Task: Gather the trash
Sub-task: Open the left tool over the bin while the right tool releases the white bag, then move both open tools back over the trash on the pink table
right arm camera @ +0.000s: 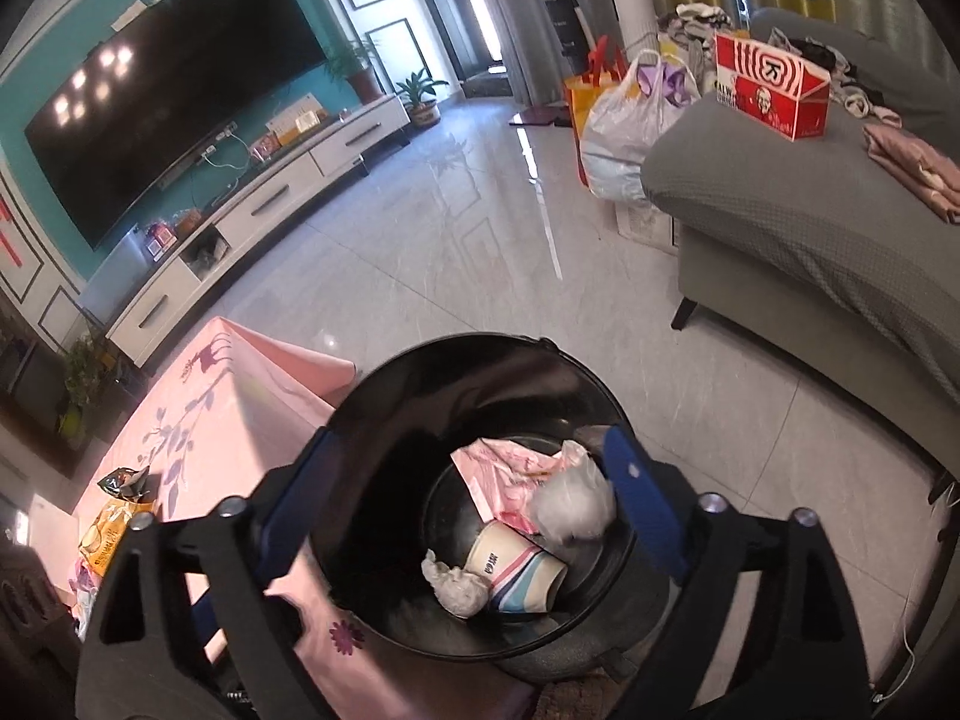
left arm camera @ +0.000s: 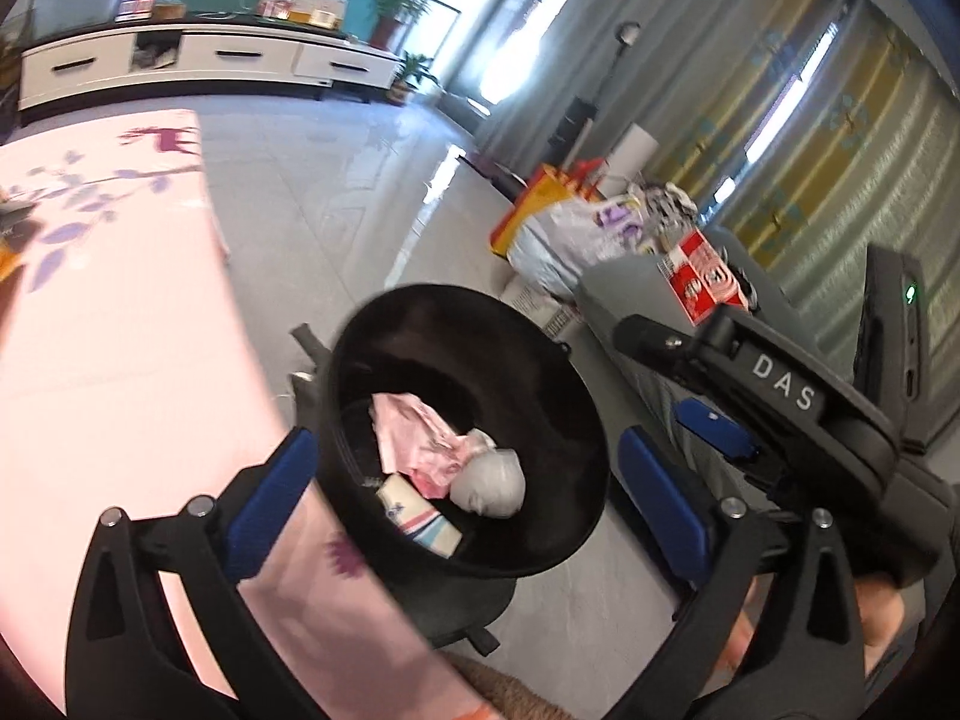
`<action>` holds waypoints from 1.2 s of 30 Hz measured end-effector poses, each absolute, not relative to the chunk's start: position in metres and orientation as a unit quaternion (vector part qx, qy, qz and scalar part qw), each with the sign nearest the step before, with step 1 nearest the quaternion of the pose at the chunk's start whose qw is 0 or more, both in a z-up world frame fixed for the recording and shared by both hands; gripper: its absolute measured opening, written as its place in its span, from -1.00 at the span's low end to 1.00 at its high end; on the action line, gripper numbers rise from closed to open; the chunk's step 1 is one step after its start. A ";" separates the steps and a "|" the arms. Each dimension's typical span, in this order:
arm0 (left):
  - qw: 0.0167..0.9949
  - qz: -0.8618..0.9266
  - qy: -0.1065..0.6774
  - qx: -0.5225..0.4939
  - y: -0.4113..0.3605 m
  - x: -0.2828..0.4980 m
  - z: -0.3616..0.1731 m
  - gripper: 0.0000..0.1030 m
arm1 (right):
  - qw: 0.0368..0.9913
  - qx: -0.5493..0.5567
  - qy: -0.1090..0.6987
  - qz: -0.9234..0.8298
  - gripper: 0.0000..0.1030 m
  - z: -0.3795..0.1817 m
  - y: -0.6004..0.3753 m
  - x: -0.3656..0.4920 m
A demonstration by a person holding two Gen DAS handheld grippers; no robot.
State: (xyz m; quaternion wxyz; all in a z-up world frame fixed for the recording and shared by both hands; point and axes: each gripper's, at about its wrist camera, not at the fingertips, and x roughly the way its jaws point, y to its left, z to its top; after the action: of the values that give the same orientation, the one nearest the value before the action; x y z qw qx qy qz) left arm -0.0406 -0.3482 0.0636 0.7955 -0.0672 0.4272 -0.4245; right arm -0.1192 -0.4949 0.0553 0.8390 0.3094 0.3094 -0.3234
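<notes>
Left wrist view: my left tool [left arm camera: 462,498] stands wide apart with nothing between its blue pads, low in the frame over the black trash bin [left arm camera: 576,420]. Inside, at center, I see a pink wrapper [left arm camera: 414,432], a grey wad [left arm camera: 489,474] and a paper cup [left arm camera: 420,510]. The right tool's body crosses the lower right, close to my right-hand pad; I judge the 2 rigs could knock together if I swing out carelessly.

Right wrist view: my right tool [right arm camera: 468,510] is also spread and empty above the same bin. More trash, 2 snack packets [right arm camera: 120,504], lies at lower left on the pink-clothed counter [right arm camera: 240,396]. The cloth hangs against the bin, so I reckon a pad snagging it could drag packets off or tip the bin.
</notes>
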 end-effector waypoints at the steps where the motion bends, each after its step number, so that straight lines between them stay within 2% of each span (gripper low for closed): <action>1: 0.799 -0.419 0.426 -0.074 -0.340 -0.039 0.066 0.94 | 0.842 0.307 0.305 -0.321 0.82 0.058 -0.491 -0.118; 8: 0.830 -0.364 0.408 -0.108 -0.261 -0.033 0.087 0.94 | 0.867 0.273 0.294 -0.297 0.94 0.075 -0.460 -0.101; 18: 0.876 -0.242 0.404 -0.105 -0.132 -0.034 0.093 0.94 | 0.902 0.156 0.296 -0.271 0.94 0.085 -0.388 -0.056; 23: 0.890 -0.184 0.407 -0.089 -0.072 -0.034 0.088 0.94 | 0.926 0.137 0.278 -0.216 0.94 0.086 -0.344 -0.039; 29: 0.895 -0.127 0.410 -0.117 -0.008 -0.032 0.060 0.94 | 0.934 0.137 0.301 -0.131 0.94 0.065 -0.297 -0.010; 36: 0.893 -0.100 0.420 -0.131 0.020 -0.025 0.052 0.94 | 0.925 0.083 0.354 -0.114 0.94 0.027 -0.249 0.018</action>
State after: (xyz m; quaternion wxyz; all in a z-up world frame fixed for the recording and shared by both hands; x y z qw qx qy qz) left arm -0.0246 0.0198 0.0523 0.8925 -0.1314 0.4196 -0.0999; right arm 0.0184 -0.2486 0.0267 0.9245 0.0832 0.3539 -0.1142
